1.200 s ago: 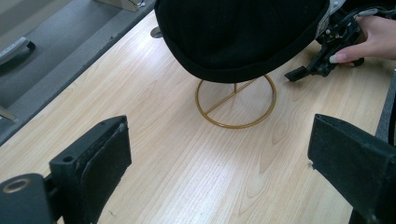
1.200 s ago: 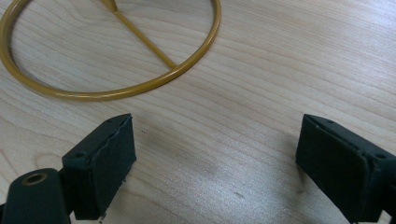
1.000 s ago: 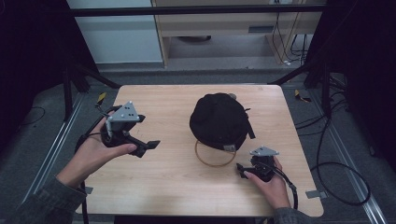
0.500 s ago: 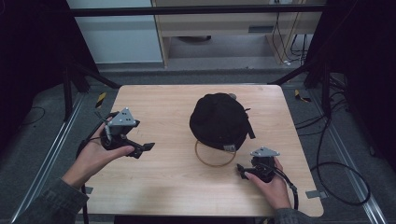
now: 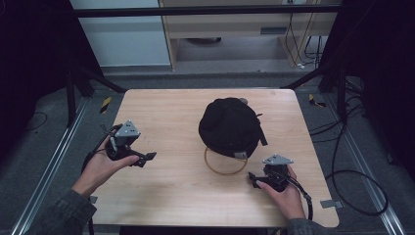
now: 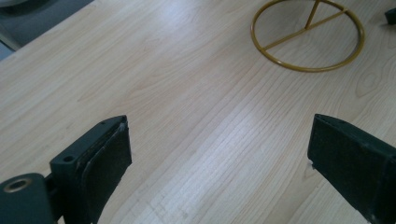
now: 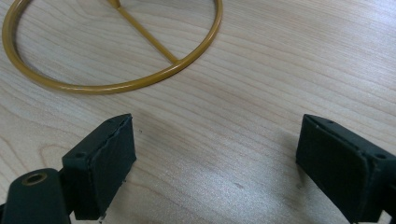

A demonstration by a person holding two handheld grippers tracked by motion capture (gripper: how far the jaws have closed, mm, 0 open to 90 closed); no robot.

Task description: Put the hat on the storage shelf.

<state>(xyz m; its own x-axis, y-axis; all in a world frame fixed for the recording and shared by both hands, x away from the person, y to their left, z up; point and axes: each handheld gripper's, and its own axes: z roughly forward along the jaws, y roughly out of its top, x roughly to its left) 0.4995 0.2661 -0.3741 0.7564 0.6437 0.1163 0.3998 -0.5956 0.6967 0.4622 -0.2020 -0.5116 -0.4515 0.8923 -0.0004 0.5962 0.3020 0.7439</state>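
A black cap (image 5: 230, 126) sits on top of a stand whose yellow ring base (image 5: 225, 165) rests on the wooden table (image 5: 171, 112), right of centre. The same ring base (image 6: 308, 38) lies far ahead in the left gripper view, and the ring base (image 7: 112, 46) is close in the right gripper view. My left gripper (image 5: 144, 158) is held just above the table's left side, open, nothing between its jaws. My right gripper (image 5: 253, 179) rests near the front right, just right of the ring, open and empty too.
The table's front edge runs just below both hands. Dark floor, metal rails and loose cables (image 5: 352, 166) surround the table. A shelf unit (image 5: 235, 29) stands beyond the far edge.
My left gripper has dropped lower and drawn back toward the table's front left. The right gripper and the cap have stayed put.
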